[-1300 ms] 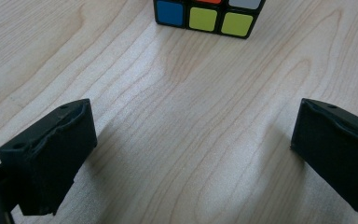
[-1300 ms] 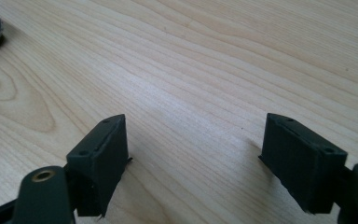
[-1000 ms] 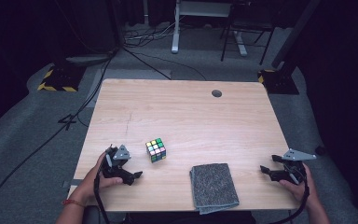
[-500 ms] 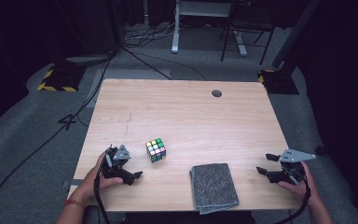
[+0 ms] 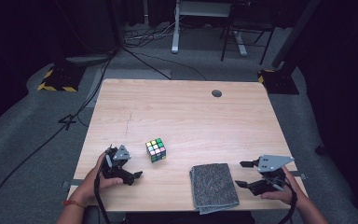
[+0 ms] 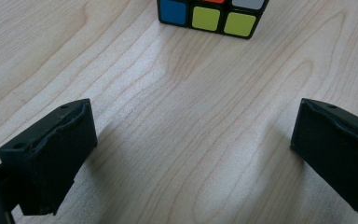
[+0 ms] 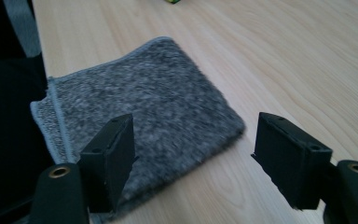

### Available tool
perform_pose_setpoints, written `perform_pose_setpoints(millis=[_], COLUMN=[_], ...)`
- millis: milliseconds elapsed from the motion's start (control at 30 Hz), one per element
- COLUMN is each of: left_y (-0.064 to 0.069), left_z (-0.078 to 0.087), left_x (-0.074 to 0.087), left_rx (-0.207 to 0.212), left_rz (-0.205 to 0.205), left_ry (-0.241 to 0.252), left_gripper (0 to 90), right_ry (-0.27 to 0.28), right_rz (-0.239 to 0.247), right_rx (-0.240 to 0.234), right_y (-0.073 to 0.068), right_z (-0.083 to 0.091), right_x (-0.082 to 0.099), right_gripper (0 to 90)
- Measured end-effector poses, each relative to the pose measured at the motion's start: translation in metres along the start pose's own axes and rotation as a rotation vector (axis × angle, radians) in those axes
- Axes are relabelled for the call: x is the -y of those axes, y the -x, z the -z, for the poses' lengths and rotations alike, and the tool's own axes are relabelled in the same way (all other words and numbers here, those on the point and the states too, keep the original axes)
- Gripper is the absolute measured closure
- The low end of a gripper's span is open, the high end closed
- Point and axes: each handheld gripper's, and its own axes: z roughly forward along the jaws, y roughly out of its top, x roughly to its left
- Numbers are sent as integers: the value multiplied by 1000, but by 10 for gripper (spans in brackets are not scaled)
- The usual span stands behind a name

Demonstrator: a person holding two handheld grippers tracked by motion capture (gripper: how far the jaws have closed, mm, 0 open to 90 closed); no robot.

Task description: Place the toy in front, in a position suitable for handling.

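Note:
A scrambled colour cube stands on the wooden table, left of centre near the front. My left gripper rests just left of it, open and pointing at the cube, with bare wood between its jaws. A folded grey cloth lies at the front edge. My right gripper hovers at the cloth's right side, aimed left. Its jaws have just been closing a little but stay open. Nothing is gripped between them, and the cloth lies below and ahead.
A round cable hole sits near the table's far right. Cables, a desk frame and yellow-black striped bases are on the grey floor beyond. The table's front edge runs right under the cloth.
My right gripper has moved left and slightly up, from the table's right edge to beside the cloth. The left gripper, cube and cloth have stayed put.

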Motion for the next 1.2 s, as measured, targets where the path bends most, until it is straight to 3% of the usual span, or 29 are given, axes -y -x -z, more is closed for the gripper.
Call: perform_pose_setpoints(millis=[33,233,467,533,600,667,733,900,1000,1033,1067,1200], left_y=[0,0,0,0,0,0,1,1,1,1,1,2], left_z=[0,0,0,0,0,0,0,0,0,0,0,-1], left_x=[0,0,0,0,0,0,0,0,0,0,0,-1], left_rx=[0,1,1,1,1,1,1,0,-6,-5,-5,-7], left_rz=[0,5,5,5,5,5,9,11,7,11,12,15], left_ry=[0,1,1,1,1,1,0,0,-1,-2,-2,-2], left_gripper=[6,6,6,6,6,6,6,6,5,5,5,5], right_ry=[-21,-73,-140,-176,-173,-156,-135,-118,-109,-111,-111,-109], right_rz=[36,95,135,156,140,93,91,54,18,-9,-9,-79], right_rx=[-31,-107,-128,-100,-110,-135,-148,-123,-90,-55,-55,19], right_y=[-8,-21,-30,-31,-29,-24,-19,-11,-1,7,7,27], right_z=[-11,-40,-72,-80,-82,-83,-83,-81,-79,-77,-77,-70], right_x=[-8,-18,-17,-13,-9,-6,-2,3,6,8,8,16], right_gripper=[300,306,292,262,261,256,257,258,260,260,260,260])
